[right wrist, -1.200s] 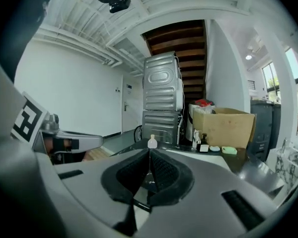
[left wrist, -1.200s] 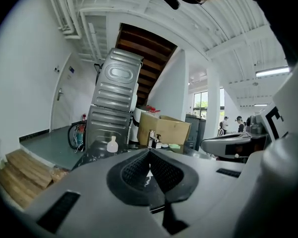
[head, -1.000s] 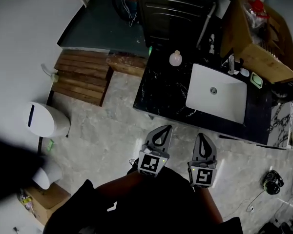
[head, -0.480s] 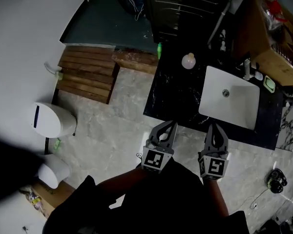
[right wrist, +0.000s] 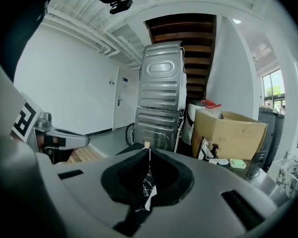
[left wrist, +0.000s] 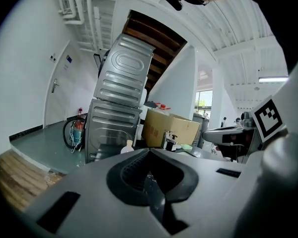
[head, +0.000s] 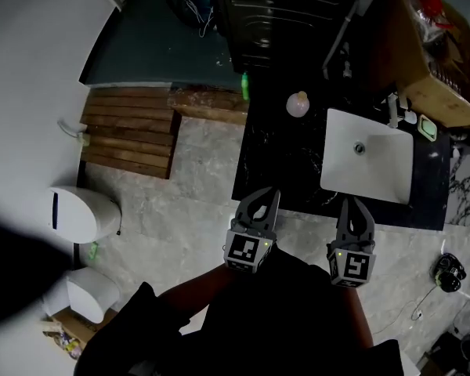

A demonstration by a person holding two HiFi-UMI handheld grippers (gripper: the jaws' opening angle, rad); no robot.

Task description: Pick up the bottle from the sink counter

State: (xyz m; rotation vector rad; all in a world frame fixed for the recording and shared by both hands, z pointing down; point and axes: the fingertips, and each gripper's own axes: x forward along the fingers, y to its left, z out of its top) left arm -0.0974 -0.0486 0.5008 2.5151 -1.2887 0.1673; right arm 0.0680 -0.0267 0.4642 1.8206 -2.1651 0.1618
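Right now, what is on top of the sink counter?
A bottle stands beside the sink; a faucet and green soap dish sit behind it. The cardboard box hides what lies further back.

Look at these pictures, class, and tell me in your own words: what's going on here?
A person stands facing a black sink counter and holds a gripper in each hand. The left gripper and the right gripper are both shut and hold nothing, and they point at the counter from near its front edge. The bottle, small, pale and round, stands untouched at the counter's far side, left of the white basin. Picking it up has not started yet.
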